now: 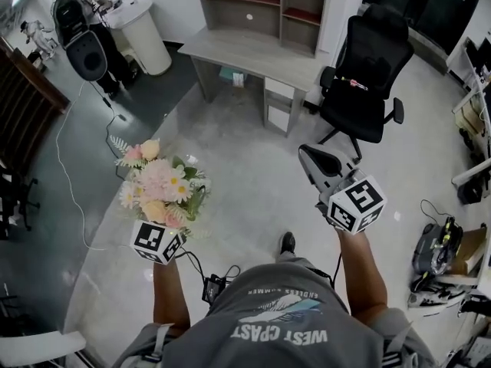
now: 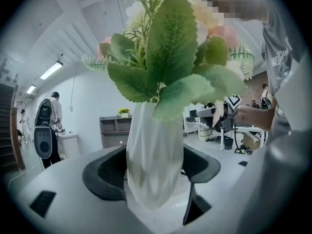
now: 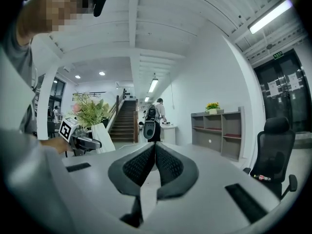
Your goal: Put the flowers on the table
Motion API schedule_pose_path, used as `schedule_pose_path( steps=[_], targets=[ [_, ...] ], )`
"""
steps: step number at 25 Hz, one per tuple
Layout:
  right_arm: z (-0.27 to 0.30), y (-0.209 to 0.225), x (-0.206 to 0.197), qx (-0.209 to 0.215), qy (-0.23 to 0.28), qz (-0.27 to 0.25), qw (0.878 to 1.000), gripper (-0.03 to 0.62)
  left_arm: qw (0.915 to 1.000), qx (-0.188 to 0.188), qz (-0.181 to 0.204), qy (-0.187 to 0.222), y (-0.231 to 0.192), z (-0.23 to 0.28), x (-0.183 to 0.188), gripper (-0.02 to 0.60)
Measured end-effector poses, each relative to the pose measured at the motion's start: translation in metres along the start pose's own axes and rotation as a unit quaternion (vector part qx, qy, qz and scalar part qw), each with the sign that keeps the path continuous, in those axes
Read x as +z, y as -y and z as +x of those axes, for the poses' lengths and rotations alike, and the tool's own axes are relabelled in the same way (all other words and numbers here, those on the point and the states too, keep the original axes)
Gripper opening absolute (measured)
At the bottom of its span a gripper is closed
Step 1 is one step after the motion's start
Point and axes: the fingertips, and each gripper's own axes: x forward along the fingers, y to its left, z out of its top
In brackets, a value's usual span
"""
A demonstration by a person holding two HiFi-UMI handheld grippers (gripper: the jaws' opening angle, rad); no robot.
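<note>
Flowers [image 1: 159, 182], a bunch of pink, cream and white artificial blooms with broad green leaves, stand upright in a white ribbed vase [image 2: 155, 155]. In the head view they are at about 8 o'clock, held in the air over the pale grey floor [image 1: 245, 152] and well apart from the table.

The left gripper [image 2: 154, 175] has hold of the vase. Its two black padded jaws are spread to the vase's width and press on its lower body from either side, as the left gripper view shows.

At 12 o'clock in the head view stands the pale grey table [image 1: 253, 52], with a grey open shelf unit [image 1: 265, 2] rising at its back.

At about 4 o'clock the right gripper [image 3: 155, 152] is held out over the floor. Its jaws are closed together, pad against pad, with nothing between them. In its own view the flowers and the left gripper show at 9 o'clock.

At 1 o'clock in the head view, just to the right of the table, stands a black mesh office chair [image 1: 360, 83].
</note>
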Motion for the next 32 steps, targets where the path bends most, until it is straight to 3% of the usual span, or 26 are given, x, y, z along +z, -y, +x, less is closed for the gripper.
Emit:
schedule_pose_path(
  steps=[14,32],
  targets=[
    [0.038,0.095,0.004,0.028,-0.006,0.010,1.000,0.028,0.9990,0.043,-0.011,-0.008,-0.009,0.073,0.013,0.356],
    [0.069,0.162,-0.003,0.058,-0.012,0.025,0.998,0.028,0.9964,0.082,-0.009,-0.021,-0.023,0.132,0.021,0.356]
  ],
)
